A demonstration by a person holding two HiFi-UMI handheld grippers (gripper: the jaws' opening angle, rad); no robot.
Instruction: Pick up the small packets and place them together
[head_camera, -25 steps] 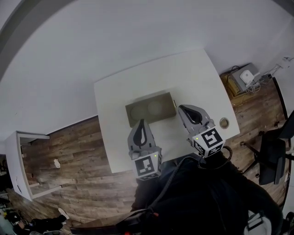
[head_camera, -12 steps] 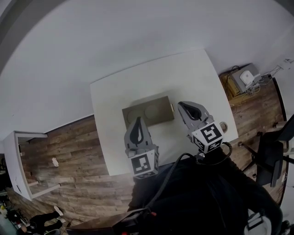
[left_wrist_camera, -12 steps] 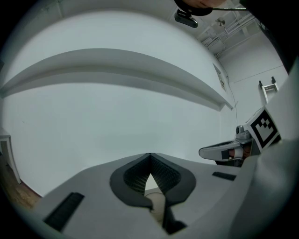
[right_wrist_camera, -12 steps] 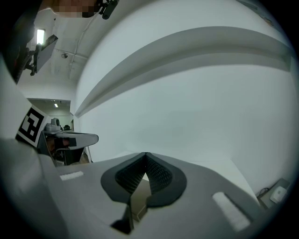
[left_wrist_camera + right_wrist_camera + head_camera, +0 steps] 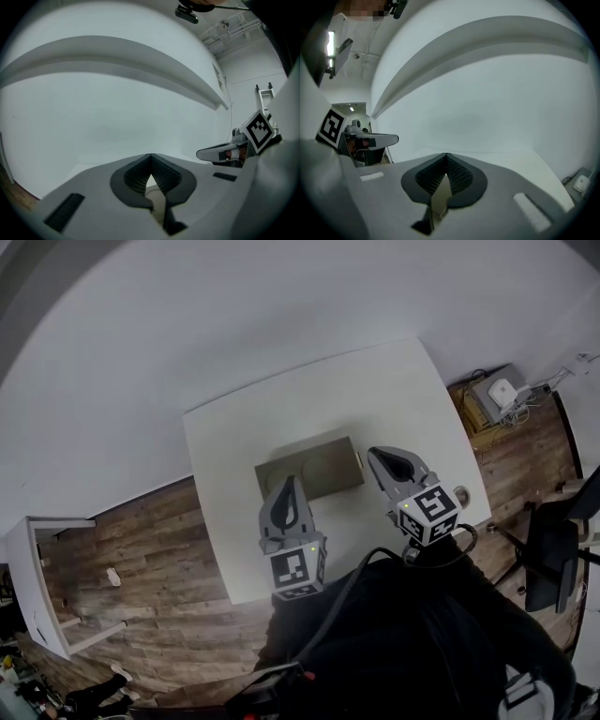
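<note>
A flat brown cardboard box [image 5: 309, 470] lies on the white table [image 5: 234, 437], with faint round shapes inside it. No small packets can be made out at this distance. My left gripper [image 5: 290, 481] hovers at the box's near edge, jaws shut and empty [image 5: 150, 157]. My right gripper [image 5: 374, 455] sits just right of the box, also shut with nothing between its pads [image 5: 446, 155]. Each gripper shows in the other's view: the right gripper [image 5: 220, 152] and the left gripper [image 5: 377, 139].
A small round ring-like object [image 5: 458, 493] rests near the table's right edge. Wooden floor surrounds the table. A white shelf unit [image 5: 37, 587] stands far left, and a crate with a white device [image 5: 497, 395] at right. A white wall lies behind the table.
Both grippers have drifted a little and sunk slightly over the table's near side, jaws staying shut. The box has not moved.
</note>
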